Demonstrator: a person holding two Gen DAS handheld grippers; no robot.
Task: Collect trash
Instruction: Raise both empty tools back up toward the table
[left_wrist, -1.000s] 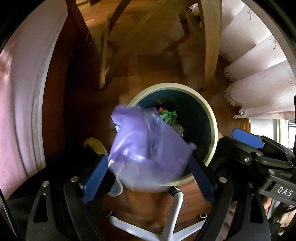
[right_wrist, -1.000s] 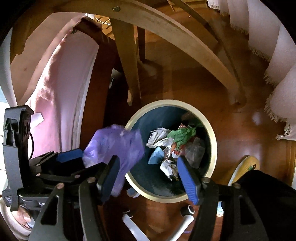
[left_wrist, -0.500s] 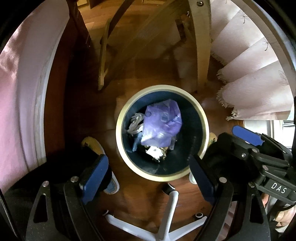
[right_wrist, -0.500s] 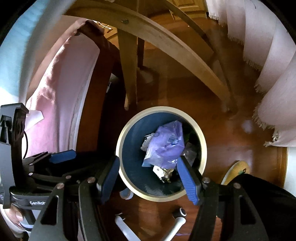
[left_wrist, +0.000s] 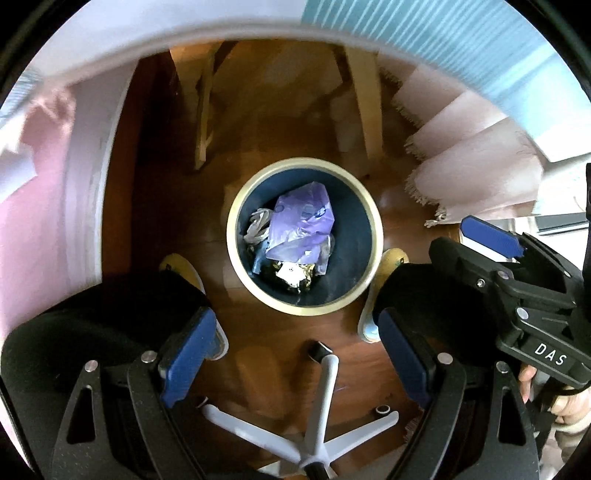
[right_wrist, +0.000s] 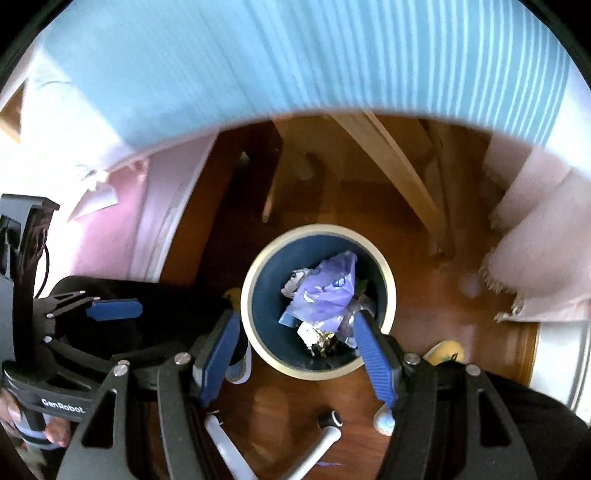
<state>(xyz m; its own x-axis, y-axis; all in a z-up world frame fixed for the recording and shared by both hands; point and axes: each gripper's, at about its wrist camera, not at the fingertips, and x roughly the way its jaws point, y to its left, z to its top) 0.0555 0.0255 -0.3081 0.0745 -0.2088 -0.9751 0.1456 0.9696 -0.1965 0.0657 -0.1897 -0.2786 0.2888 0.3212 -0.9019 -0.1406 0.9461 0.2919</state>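
Note:
A round dark-blue bin with a cream rim (left_wrist: 364, 218) (right_wrist: 388, 273) stands on the wooden floor below both grippers. A crumpled purple plastic bag (left_wrist: 301, 227) (right_wrist: 325, 291) lies on top of the trash inside it, over white paper and wrappers. My left gripper (left_wrist: 295, 354) hangs open high above the bin with nothing between its blue pads. My right gripper (right_wrist: 295, 354) is open too and holds nothing. Each gripper shows at the edge of the other's view: the right gripper (left_wrist: 491, 236) at the right, the left gripper (right_wrist: 114, 308) at the left.
A white swivel-chair base (left_wrist: 317, 424) spreads on the floor under me. Yellow slippers (left_wrist: 184, 269) sit beside the bin. Wooden table legs (left_wrist: 364, 110) rise behind it, with a fringed pink cloth (left_wrist: 461, 162) at the right and a blue striped tabletop (right_wrist: 295, 55) above.
The purple bag fell from between my left gripper's pads into the bin. Both grippers rose, so the bin looks smaller and the striped tabletop has come into view.

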